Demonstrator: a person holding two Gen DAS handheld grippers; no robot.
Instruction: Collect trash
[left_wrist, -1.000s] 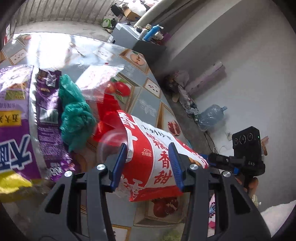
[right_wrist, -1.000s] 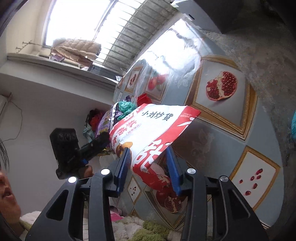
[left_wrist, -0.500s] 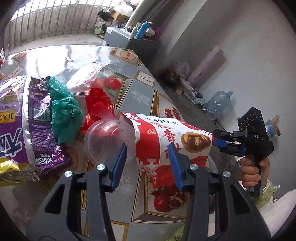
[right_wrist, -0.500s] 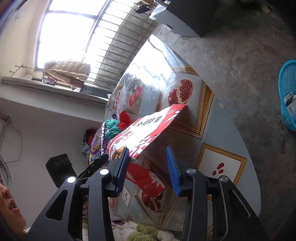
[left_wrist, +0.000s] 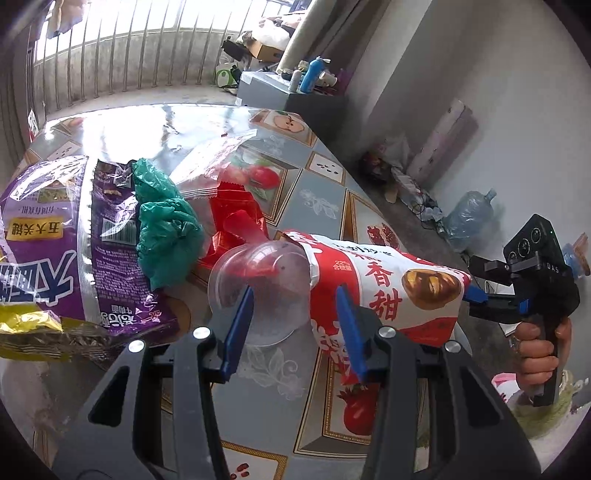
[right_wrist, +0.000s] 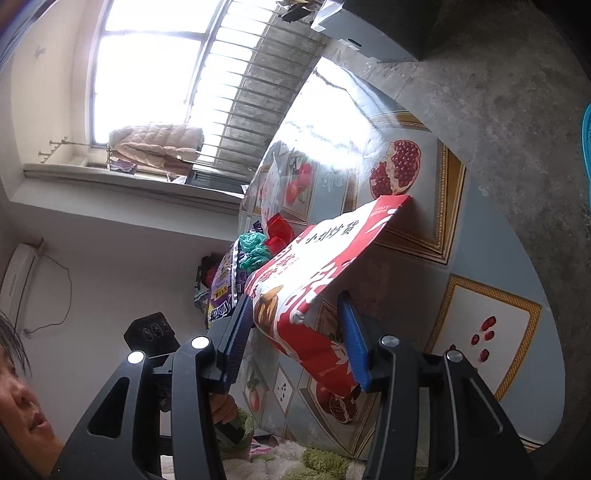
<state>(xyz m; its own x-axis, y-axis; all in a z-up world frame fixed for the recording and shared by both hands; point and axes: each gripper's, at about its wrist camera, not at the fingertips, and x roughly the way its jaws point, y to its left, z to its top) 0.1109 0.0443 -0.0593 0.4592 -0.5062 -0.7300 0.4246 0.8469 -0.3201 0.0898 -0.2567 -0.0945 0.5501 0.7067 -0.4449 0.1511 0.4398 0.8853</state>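
Left gripper (left_wrist: 293, 325): jaws apart; blue pads either side of a clear cup (left_wrist: 260, 293), not pressing it.
Right gripper (right_wrist: 295, 334): jaws apart around the lower end of the red-and-white bag (right_wrist: 317, 280); whether the pads touch the bag I cannot tell; in the left view its tip (left_wrist: 480, 297) sits at the bag's far end.
Bag (left_wrist: 373, 291): red-and-white snack bag with Chinese print, lying across the table (left_wrist: 325, 206) near its right edge; one end lifted off the top in the right view.
Cup: on its side, mouth against the bag's open end — touching it.
Other trash: green plastic bag (left_wrist: 166, 236) bunched just left of the cup; red wrapper (left_wrist: 236, 218) behind the cup; clear wrapper (left_wrist: 218, 168) beyond that; large purple bag (left_wrist: 55, 240) at the left; yellow wrapper (left_wrist: 26, 328) at its near corner.
Table: glossy cloth with fruit panels — pomegranate (right_wrist: 397, 168) beside the bag's top corner.
Floor: water jug (left_wrist: 467, 218) by the wall; blue basket (right_wrist: 586, 144) at the right view's edge.
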